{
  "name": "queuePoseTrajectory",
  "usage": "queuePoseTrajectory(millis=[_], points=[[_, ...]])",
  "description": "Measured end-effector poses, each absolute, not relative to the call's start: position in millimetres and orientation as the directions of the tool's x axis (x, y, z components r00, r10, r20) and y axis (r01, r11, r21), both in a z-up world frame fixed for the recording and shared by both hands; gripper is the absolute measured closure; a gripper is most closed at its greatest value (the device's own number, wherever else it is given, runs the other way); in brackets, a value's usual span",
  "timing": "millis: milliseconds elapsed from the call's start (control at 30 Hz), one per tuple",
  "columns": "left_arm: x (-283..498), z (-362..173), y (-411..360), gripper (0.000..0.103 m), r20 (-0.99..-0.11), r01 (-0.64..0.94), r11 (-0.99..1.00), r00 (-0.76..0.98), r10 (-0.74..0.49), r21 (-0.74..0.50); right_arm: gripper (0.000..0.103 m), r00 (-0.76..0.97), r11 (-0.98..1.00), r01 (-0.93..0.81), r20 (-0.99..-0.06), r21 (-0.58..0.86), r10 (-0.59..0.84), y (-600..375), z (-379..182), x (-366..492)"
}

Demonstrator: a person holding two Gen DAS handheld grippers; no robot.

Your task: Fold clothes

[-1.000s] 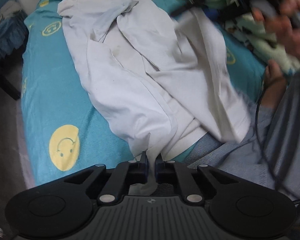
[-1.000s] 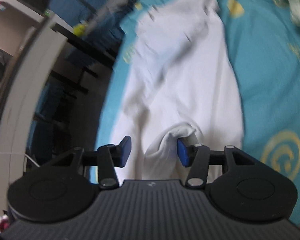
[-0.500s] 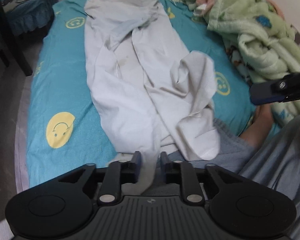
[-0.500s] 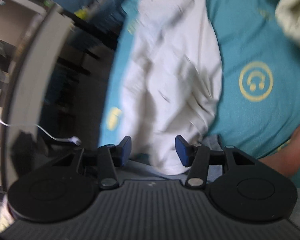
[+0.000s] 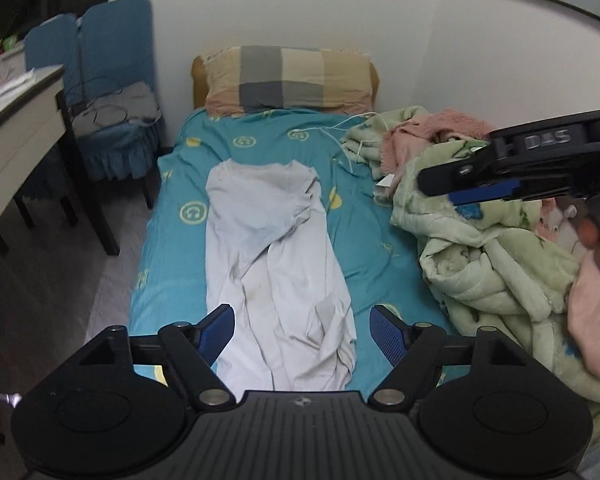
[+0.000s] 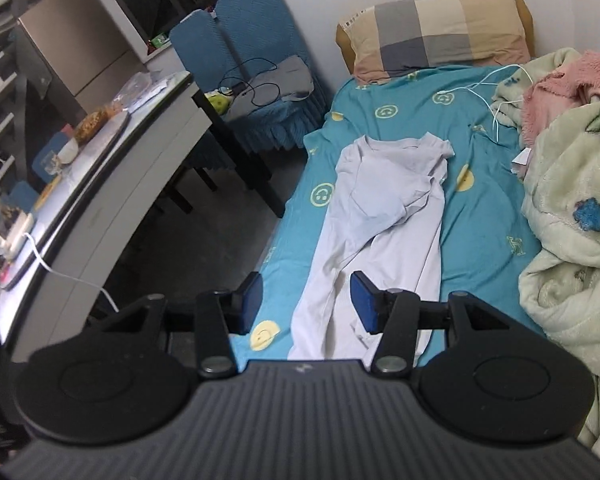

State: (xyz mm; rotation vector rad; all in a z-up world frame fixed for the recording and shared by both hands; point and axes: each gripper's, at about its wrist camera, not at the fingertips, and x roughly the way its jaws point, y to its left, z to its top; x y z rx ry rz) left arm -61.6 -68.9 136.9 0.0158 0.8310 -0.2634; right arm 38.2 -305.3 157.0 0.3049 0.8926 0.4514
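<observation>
A white shirt (image 5: 276, 256) lies lengthwise on the teal bed sheet (image 5: 368, 240), folded into a long narrow strip with its collar end toward the pillow. It also shows in the right wrist view (image 6: 384, 216). My left gripper (image 5: 302, 334) is open and empty, held well above the shirt's near end. My right gripper (image 6: 306, 304) is open and empty, also raised above the near end. The right gripper shows from the side at the right of the left wrist view (image 5: 500, 176).
A checked pillow (image 5: 288, 80) lies at the head of the bed. A green and pink blanket pile (image 5: 492, 240) fills the bed's right side. A white cable (image 6: 496, 92) lies near it. A blue chair (image 6: 256, 76) and a desk (image 6: 100, 184) stand left of the bed.
My left gripper has opened and let go of the shirt's near edge. Both grippers have pulled back and up from the bed. The shirt now lies flat as a narrow strip.
</observation>
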Motion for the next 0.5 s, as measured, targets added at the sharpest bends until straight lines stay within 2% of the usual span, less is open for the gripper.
queuePoseTrajectory(millis=[167,233,300,400,500], points=[[-35,93,-69,0.025,-0.702,0.241,0.965,0.671,-0.24,-0.1,0.051,0.499,0.836,-0.208,-0.679,0.508,0.538,-301,95,88],[-22,56,-58,0.025,-0.699,0.21,0.972,0.679,-0.225,-0.109,0.051,0.461,0.804,-0.22,-0.667,0.553,0.585,-290,60,117],[-5,13,-47,0.025,-0.704,0.159,0.982,0.685,-0.185,-0.104,0.051,0.423,0.78,-0.232,-0.662,0.581,0.619,-274,22,149],[17,-41,-35,0.031,-0.724,0.089,0.994,0.68,-0.112,-0.07,0.052,0.377,0.745,-0.206,-0.651,0.635,0.659,-250,-44,200],[35,-58,-28,0.032,-0.756,0.056,0.998,0.652,-0.054,-0.024,0.052,0.322,0.754,-0.163,-0.688,0.636,0.65,-226,-111,243]])
